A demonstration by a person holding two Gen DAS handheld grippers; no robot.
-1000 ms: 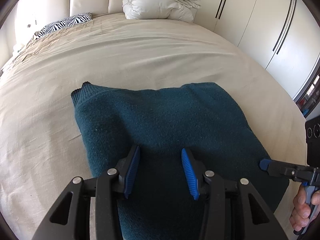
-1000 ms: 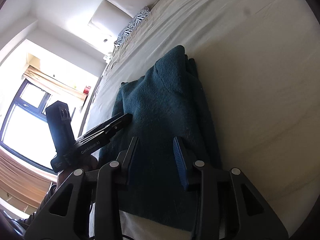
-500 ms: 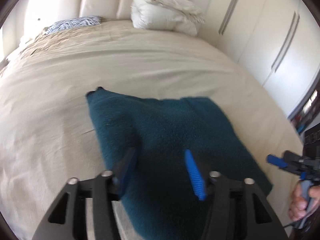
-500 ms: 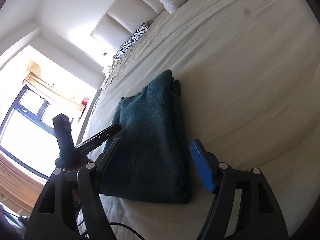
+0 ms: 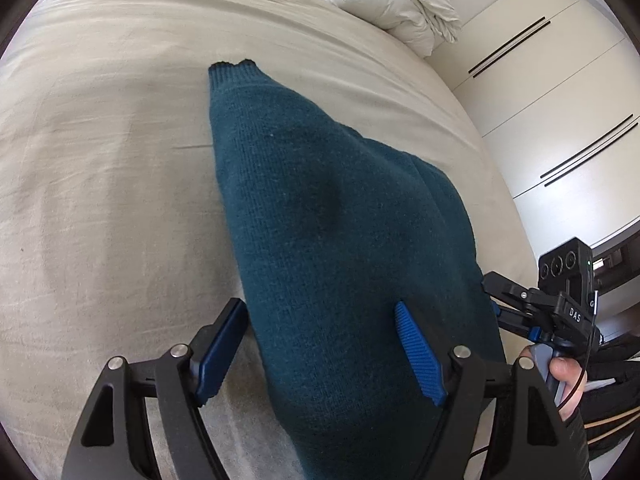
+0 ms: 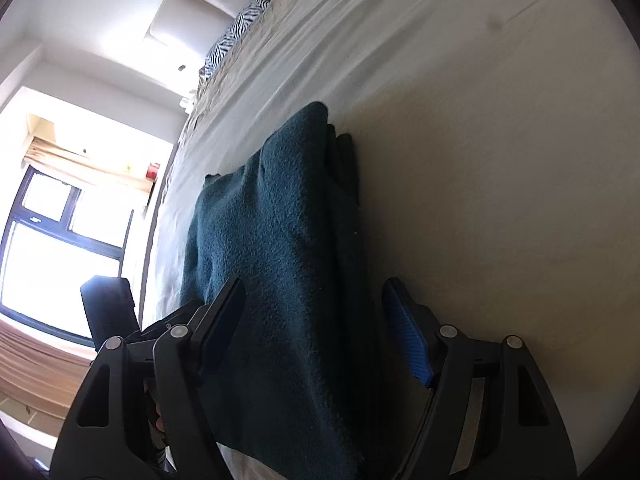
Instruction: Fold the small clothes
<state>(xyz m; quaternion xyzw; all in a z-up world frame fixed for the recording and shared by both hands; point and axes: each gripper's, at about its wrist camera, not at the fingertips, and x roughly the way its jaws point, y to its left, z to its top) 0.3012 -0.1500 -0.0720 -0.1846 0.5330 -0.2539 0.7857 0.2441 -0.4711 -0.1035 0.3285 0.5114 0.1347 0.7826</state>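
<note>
A dark teal knit sweater (image 5: 332,232) lies folded on the beige bed sheet (image 5: 100,184). It also shows in the right wrist view (image 6: 280,264), with stacked layers along its right edge. My left gripper (image 5: 320,348) is open wide, its jaws on either side of the sweater's near left edge. My right gripper (image 6: 316,328) is open wide, its jaws on either side of the near right edge. The right gripper also shows in the left wrist view (image 5: 520,304) at the sweater's right side. Neither gripper pinches the cloth.
A bundled white duvet (image 5: 388,4) lies at the head of the bed. White wardrobe doors (image 5: 560,92) stand to the right. A zebra-print pillow (image 6: 236,36) lies by the headboard. A window (image 6: 60,240) is on the left.
Both grippers have opened wider and come in low over the sweater's near edge. The sweater itself lies in the same place.
</note>
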